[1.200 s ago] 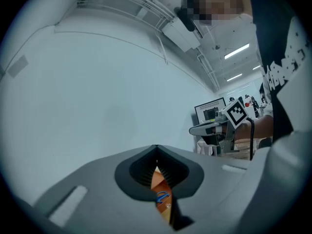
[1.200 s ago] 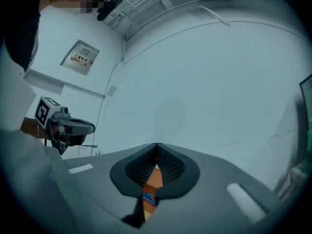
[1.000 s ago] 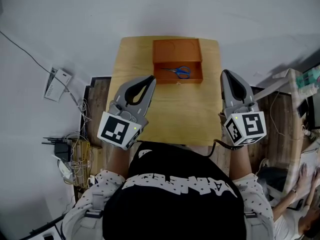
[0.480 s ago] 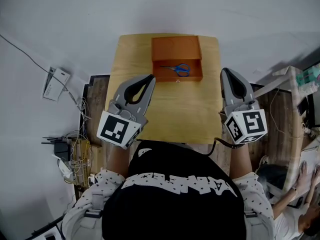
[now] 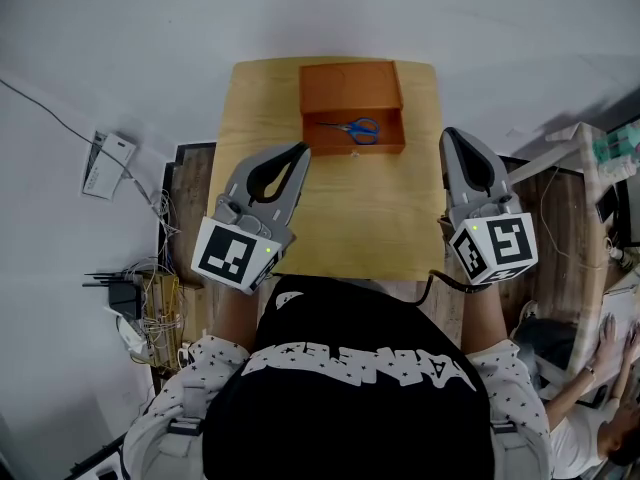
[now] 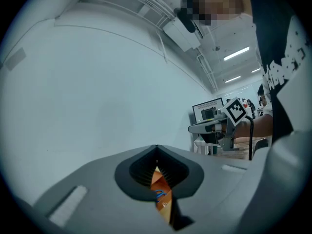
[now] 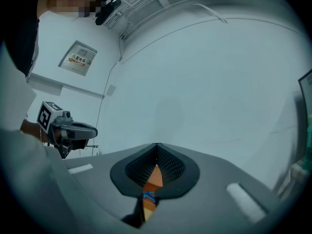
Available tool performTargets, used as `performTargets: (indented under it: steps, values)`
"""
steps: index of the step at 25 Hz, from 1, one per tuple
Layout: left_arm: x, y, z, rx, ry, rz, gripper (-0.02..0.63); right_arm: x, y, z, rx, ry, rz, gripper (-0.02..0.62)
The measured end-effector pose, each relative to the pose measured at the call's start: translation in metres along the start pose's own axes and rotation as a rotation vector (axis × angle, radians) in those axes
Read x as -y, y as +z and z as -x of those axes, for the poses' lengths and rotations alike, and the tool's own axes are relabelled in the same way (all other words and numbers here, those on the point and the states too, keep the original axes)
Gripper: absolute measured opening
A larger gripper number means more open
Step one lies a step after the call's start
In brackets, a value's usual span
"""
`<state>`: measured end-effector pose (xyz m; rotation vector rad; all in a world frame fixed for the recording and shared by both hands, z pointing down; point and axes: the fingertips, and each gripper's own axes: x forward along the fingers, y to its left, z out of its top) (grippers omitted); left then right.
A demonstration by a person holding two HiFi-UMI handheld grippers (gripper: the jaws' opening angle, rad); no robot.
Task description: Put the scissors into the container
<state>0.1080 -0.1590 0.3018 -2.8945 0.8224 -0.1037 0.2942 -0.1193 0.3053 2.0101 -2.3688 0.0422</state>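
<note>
Scissors with blue handles and steel blades [image 5: 355, 127] are seen lying flat in the nearer part of the orange, open-topped rectangular container [image 5: 350, 90]. The container stands at the far edge of the light wooden table [image 5: 340, 218]. The placing step is therefore judged to be done already, and no step is taken to be in hand at this moment.

The left gripper [image 5: 298, 152] is held level above the near left part of the table, well apart from the container. Its jaws are brought together at the tips and nothing is clamped between them. Only the orange box and a fleck of blue handle are glimpsed far off through the slit below the tips.

The right gripper [image 5: 449, 136] is held level at the table's right edge and is likewise clenched on nothing.

No further handling of the scissors is thought to be called for. At most, the next move is judged to require that both grippers be kept clear of the container, so that it is not knocked.
</note>
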Motion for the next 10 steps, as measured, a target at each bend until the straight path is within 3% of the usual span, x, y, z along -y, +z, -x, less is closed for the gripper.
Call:
performTargets:
  steps: [10]
  values:
    - [-0.0001, -0.0022, -0.0001, 0.001, -0.013, -0.002, 0.000, -0.0060, -0.0019, -0.0011, -0.011, 0.013, 0.009, 0.014]
